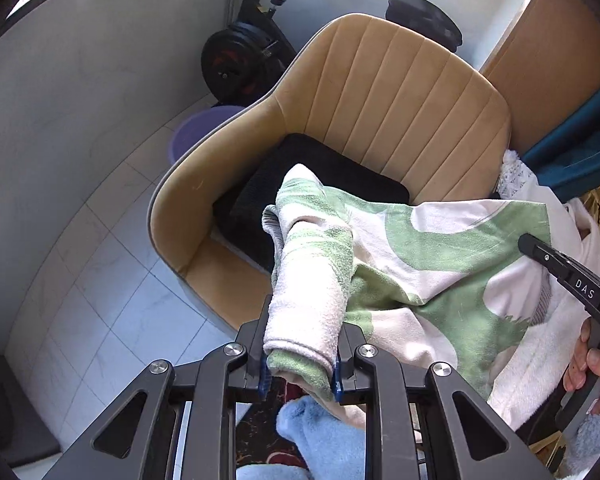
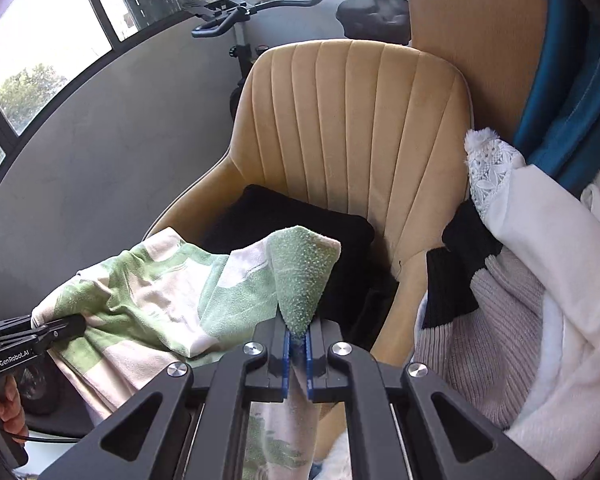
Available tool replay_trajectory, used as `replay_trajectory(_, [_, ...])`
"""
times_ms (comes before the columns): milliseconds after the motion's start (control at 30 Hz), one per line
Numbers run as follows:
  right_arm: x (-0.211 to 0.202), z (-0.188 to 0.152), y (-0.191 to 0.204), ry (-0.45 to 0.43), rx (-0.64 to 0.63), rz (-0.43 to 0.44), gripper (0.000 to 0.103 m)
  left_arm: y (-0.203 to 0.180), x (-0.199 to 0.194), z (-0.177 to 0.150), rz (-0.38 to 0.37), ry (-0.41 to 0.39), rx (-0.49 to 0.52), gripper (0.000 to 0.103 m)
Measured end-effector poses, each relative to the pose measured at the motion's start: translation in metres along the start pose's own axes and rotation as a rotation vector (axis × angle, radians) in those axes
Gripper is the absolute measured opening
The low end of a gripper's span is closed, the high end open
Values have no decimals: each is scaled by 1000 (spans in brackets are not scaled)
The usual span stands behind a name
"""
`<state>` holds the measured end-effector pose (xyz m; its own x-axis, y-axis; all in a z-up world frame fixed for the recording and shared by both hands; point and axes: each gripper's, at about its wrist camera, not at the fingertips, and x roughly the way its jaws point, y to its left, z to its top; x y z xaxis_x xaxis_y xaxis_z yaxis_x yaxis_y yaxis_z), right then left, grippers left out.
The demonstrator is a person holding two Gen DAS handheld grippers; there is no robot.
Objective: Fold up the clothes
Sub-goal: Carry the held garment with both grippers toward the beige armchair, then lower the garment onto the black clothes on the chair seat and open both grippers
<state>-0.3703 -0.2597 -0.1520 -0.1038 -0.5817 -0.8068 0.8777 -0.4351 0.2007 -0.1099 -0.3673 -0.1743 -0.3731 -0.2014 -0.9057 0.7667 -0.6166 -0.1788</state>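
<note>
A green-and-white patterned towel (image 1: 412, 256) hangs stretched in the air between my two grippers, in front of a tan chair. My left gripper (image 1: 300, 360) is shut on a thick rolled bunch of the towel's corner. My right gripper (image 2: 298, 344) is shut on the other corner of the towel (image 2: 300, 276), which sticks up as a green point between the blue pads. In the left wrist view the right gripper (image 1: 540, 252) enters from the right, a hand on its handle. The left gripper (image 2: 60, 330) shows at the left of the right wrist view.
The tan ribbed chair (image 1: 400, 92) holds a black cushion (image 1: 300, 176). A heap of clothes (image 2: 532, 280), white, grey knit and black, lies on the chair's right arm. An exercise bike (image 1: 244, 60) and a purple basin (image 1: 196, 132) stand behind on the tiled floor. A blue fuzzy cloth (image 1: 324, 436) is below.
</note>
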Motion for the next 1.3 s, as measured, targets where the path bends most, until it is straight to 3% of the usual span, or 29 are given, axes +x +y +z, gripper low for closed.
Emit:
replay_trajectory(200, [54, 38, -14, 17, 44, -38, 4, 2, 37, 76, -3, -48, 77, 20])
replay_trajectory(400, [111, 73, -23, 11, 58, -97, 4, 14, 96, 113, -25, -38, 138, 20])
replay_trajectory(667, [205, 73, -30, 90, 120, -239, 4, 43, 181, 113, -75, 82, 218, 20])
replay_trajectory(867, [240, 63, -39, 160, 173, -349, 4, 68, 226, 107, -119, 201, 266, 23])
replay_trajectory(1033, [248, 57, -38, 178, 206, -423, 4, 61, 223, 111, -137, 197, 375, 23])
replay_trajectory(1300, [243, 50, -32, 177, 262, -477, 4, 51, 222, 118, -139, 193, 465, 23])
